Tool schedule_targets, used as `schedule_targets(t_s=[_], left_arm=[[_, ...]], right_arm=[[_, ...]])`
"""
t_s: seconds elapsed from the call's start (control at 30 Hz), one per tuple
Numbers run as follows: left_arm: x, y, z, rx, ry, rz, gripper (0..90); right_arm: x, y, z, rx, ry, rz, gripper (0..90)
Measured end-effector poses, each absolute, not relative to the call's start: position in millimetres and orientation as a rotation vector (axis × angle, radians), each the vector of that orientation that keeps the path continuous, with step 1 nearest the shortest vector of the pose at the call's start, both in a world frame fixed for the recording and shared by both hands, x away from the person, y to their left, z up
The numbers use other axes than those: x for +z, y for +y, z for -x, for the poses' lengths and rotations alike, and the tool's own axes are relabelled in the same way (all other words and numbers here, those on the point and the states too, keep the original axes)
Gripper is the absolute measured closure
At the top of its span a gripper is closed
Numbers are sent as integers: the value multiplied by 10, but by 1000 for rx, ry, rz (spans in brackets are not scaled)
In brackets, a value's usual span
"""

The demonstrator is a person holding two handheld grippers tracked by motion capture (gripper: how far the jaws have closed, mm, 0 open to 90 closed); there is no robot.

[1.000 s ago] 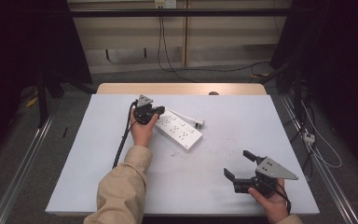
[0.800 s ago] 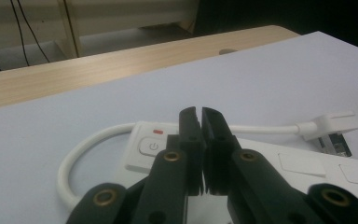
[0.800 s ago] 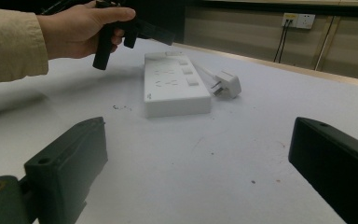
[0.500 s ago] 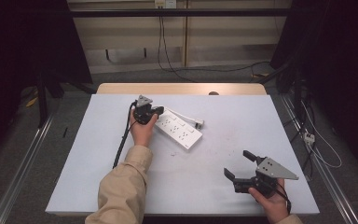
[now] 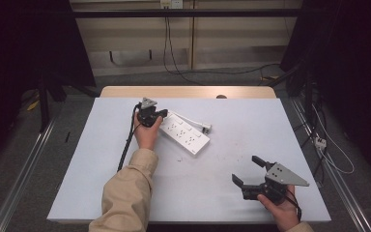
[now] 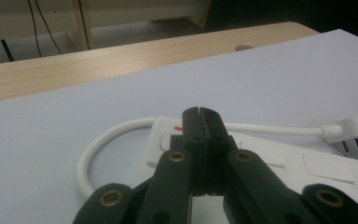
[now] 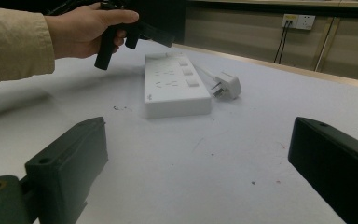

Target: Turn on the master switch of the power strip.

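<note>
Seemingly, the left gripper (image 5: 160, 114), jaws clenched on nothing, has its tips over the end of the white power strip (image 5: 185, 136) at center of the high view, as if to press its red switch (image 6: 179, 127), so the next move likely calls for a short downward push. Meanwhile the right gripper (image 5: 249, 170) waits released at lower right, and the pale table (image 5: 87, 164) sits in a dim room with 1 wall socket (image 7: 298, 21) beyond.

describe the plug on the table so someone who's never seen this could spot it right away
Start at the white table and find the white power strip lying slantwise near its far middle. Just beyond the strip's far side lies the plug, a small white block ending the strip's thin white cable, the one loose piece beside the long slab.
</note>
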State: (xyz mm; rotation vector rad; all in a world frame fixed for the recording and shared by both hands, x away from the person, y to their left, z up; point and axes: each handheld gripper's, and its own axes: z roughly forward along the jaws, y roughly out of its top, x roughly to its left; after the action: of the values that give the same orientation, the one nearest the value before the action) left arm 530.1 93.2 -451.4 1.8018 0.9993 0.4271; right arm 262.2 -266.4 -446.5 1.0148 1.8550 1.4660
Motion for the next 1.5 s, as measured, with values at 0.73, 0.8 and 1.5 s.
schedule_targets(t_s=[0.73, 0.8, 1.5], left_arm=[[-4569, 895, -5384, 453, 1028, -1839, 900], [-4575, 905, -5391, 458, 1032, -1842, 900], [-4611, 902, -5414, 447, 1043, -1839, 900]], right_arm=[[-4452, -2669, -2614, 1470, 1850, -1005, 45], [-4452, -2665, -2616, 1471, 1852, -1001, 45], [-4453, -2660, -2611, 1471, 1859, -997, 45]])
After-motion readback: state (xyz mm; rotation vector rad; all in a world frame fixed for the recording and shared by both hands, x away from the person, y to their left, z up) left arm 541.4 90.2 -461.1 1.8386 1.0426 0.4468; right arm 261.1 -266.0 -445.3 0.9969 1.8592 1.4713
